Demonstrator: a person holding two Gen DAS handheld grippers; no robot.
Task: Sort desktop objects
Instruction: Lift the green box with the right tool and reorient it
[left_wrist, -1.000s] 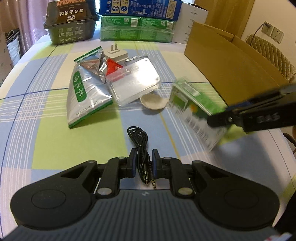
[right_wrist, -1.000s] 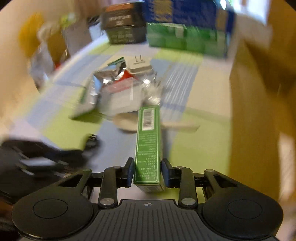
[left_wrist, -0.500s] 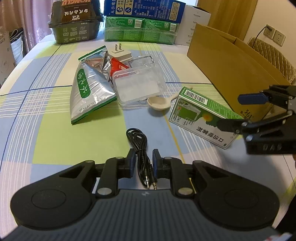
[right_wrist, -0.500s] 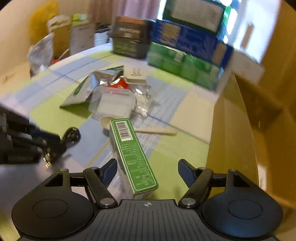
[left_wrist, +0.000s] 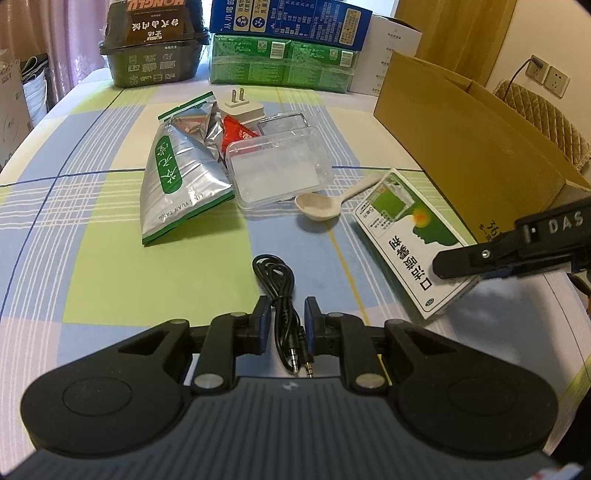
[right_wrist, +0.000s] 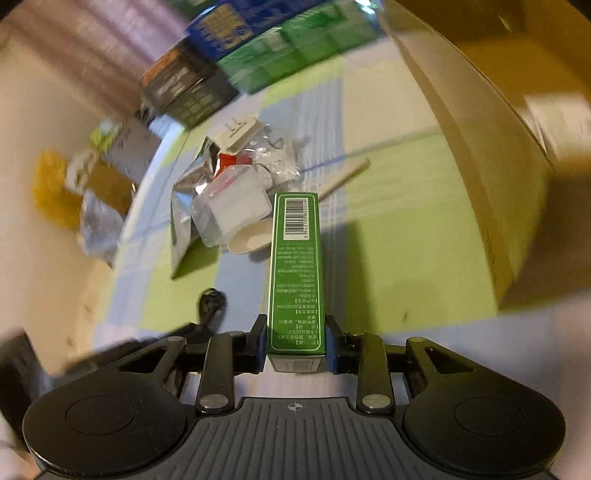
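Right gripper (right_wrist: 295, 345) has its jaws clamped on the green box (right_wrist: 296, 273) at the near end, long axis pointing straight ahead, carton (right_wrist: 480, 155) off to its right. Left gripper (left_wrist: 283, 328) jaws sit around the cable (left_wrist: 280, 291), can't tell if they're pinching it.

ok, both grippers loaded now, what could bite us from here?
1. The right gripper pinches the green box only at its near end; most of its length sticks out forward, so it could pivot or slip on a fast swing.
2. The left gripper holds the black cable with the coil and plugs hanging free; they may snag.
3. The cardboard box wall is close; the carton could clip it.
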